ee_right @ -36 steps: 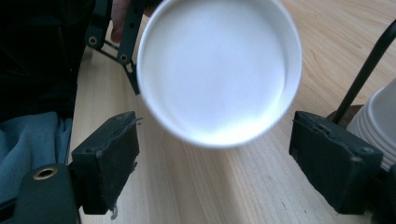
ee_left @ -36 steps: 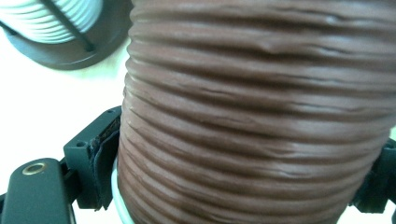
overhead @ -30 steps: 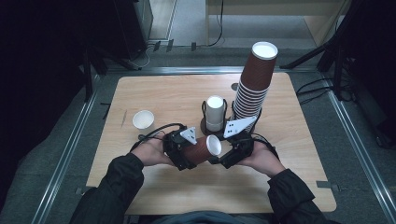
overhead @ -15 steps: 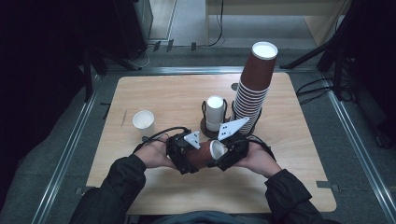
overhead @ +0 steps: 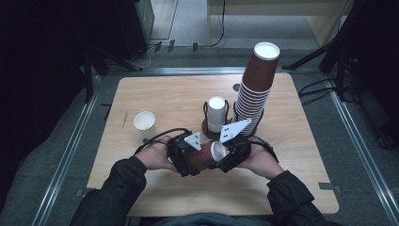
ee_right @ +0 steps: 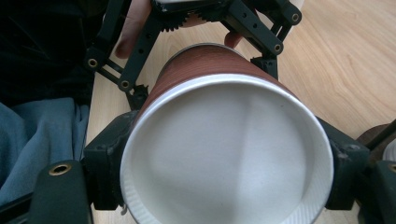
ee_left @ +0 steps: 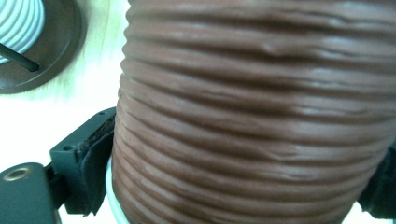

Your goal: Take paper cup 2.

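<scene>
High view: we hold a ribbed brown paper cup (overhead: 205, 155) on its side above the near table (overhead: 301, 188), right gripper (overhead: 225, 157) clamped at its rim, left gripper (overhead: 187, 160) just loosening around its base; beyond stands the cup stack (overhead: 254, 89).

Looks like a lab test rig. Small wooden table (overhead: 291, 188) inside a metal rail frame (overhead: 66, 155), cables (overhead: 320, 89) trailing across grey floor, dark surroundings.
</scene>
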A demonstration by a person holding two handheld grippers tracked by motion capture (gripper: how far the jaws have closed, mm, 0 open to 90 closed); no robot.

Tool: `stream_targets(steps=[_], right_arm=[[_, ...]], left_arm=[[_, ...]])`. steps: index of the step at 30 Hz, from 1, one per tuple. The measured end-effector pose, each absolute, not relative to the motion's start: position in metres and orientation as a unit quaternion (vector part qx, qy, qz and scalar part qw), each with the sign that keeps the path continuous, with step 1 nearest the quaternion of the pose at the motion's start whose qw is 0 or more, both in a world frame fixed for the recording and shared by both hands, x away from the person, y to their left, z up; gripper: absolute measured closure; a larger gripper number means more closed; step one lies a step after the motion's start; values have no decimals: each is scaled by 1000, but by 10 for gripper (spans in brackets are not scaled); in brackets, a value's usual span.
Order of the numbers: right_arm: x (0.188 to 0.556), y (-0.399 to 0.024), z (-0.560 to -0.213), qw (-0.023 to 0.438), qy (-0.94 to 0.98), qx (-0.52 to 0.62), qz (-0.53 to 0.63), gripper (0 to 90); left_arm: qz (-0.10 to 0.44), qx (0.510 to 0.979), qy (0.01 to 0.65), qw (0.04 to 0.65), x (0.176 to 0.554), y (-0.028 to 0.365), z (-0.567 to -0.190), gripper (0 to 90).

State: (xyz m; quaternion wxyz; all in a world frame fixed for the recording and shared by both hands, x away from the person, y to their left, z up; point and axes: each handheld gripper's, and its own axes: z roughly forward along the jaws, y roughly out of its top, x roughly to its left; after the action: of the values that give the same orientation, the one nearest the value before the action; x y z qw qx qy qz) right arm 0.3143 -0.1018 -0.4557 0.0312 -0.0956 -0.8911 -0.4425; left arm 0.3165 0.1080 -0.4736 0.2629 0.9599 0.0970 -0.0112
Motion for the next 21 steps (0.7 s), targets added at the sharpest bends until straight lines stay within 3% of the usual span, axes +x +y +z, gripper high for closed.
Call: stream_targets(steps=[21], right_arm=[[319, -121, -455, 6, -885, -113, -452, 211]], left_arm=[[-9, 926, 142, 348, 323, 134, -455, 0]])
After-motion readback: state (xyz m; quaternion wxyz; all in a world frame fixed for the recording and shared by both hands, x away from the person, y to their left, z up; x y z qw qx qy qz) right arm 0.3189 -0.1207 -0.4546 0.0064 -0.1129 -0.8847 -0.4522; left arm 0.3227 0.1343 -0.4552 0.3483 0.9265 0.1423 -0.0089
